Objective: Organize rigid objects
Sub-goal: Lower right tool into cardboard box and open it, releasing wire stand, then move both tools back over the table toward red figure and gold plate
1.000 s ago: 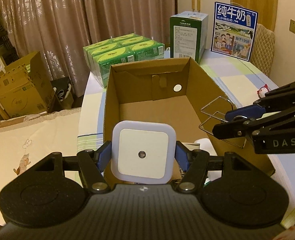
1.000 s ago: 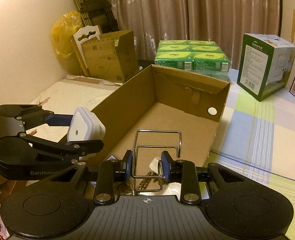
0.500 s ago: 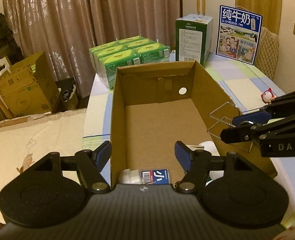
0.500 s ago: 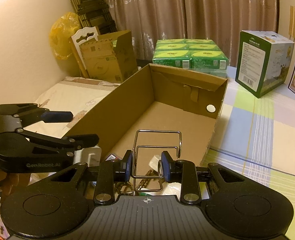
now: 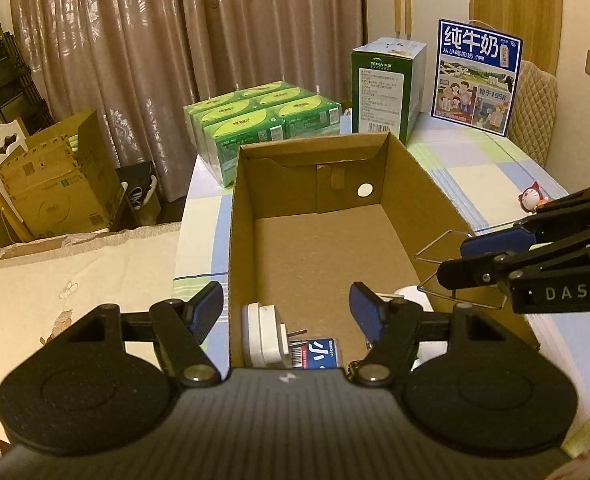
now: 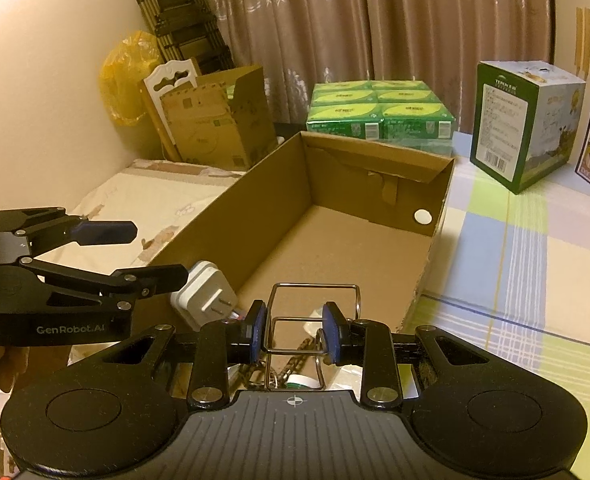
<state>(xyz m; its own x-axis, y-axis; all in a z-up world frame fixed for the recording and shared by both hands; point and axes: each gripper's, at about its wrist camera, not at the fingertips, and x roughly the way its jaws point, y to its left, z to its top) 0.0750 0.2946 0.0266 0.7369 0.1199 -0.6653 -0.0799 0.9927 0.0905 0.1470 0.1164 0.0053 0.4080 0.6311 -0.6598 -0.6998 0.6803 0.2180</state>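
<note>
My left gripper is hanging open with nothing between its pads, above the white plug-in night light lying at the near end of the cardboard box. My right gripper is clamping the wire rack. My housings are hiding the box's near corner, so I am only partly making out the chain and a blue-labelled pack there.

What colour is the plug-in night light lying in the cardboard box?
White night light, clearest in the right wrist view.

Black left gripper and right gripper, blue pads, silver screws, white lettering.
</note>
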